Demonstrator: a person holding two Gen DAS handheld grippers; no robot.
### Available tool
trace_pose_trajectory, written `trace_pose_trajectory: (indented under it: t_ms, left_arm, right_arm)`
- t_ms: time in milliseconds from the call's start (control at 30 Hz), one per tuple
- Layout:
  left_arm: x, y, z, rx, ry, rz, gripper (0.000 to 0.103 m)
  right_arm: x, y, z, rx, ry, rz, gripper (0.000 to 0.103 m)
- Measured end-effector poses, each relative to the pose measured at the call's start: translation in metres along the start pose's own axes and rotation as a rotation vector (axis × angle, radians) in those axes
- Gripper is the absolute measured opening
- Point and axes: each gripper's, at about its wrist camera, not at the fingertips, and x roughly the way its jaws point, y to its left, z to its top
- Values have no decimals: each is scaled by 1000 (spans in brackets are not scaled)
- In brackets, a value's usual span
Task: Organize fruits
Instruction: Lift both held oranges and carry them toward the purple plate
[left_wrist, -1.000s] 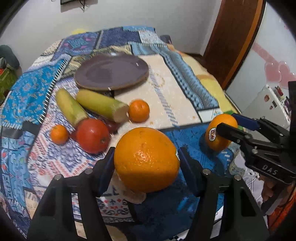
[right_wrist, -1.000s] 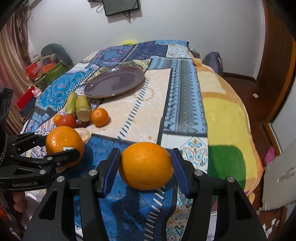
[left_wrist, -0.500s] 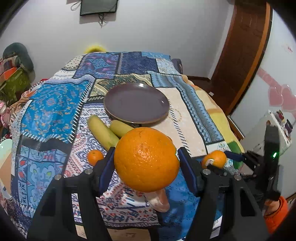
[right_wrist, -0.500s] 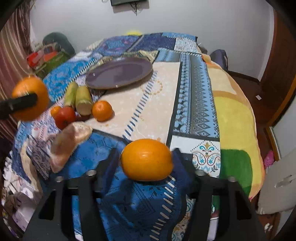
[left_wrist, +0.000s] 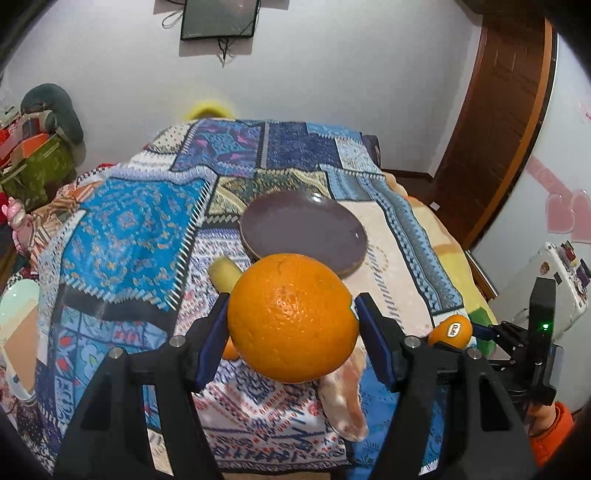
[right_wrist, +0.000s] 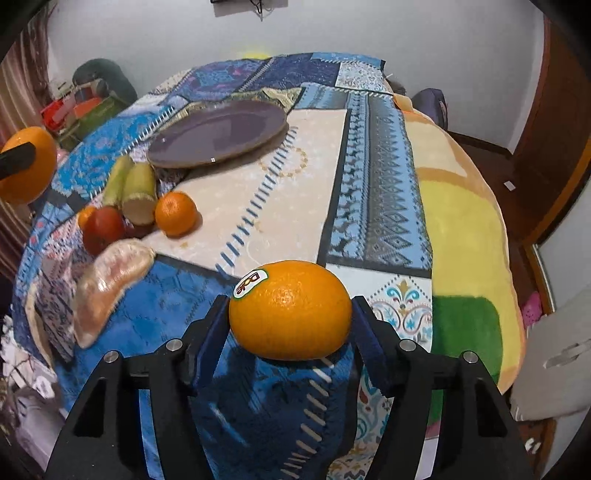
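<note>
My left gripper (left_wrist: 291, 314) is shut on a large orange (left_wrist: 291, 321) and holds it in the air above the patterned blanket, in front of the purple plate (left_wrist: 306, 225). That big orange (right_wrist: 29, 170) also shows at the far left of the right wrist view. My right gripper (right_wrist: 290, 317) has a second orange (right_wrist: 291, 310) with a sticker between its pads. Its jaws are closing and both pads touch the fruit, low over the blue patch near the bed's front edge. The plate (right_wrist: 218, 133) is bare.
Left of the plate lie two yellow-green cane pieces (right_wrist: 138, 188), a small tangerine (right_wrist: 175, 214), a red fruit (right_wrist: 103, 229) and a peeled citrus segment (right_wrist: 110, 284). The bed drops off on the right toward a wooden door (left_wrist: 498, 129). Clutter sits on the left.
The left gripper has risen with its orange, which was low over the blanket. In the right jaws the stickered orange has turned and now lies wider, with its sticker on top.
</note>
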Motion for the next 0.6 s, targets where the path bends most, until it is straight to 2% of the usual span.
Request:
trace_pose_trajectory:
  t_ms: [167,333,600]
  left_arm:
    - [-4,9,20,4,-45,19,66]
    - [-1,19,42,-7,-79,29,66]
    - [18,31,73,-15,-90,40,66]
  right_arm:
    - [-14,9,23,-26,-76,4,62]
    - [-30,20,61,-57,-177,15,62]
    - [-39,31,110,-96,-293,24,62]
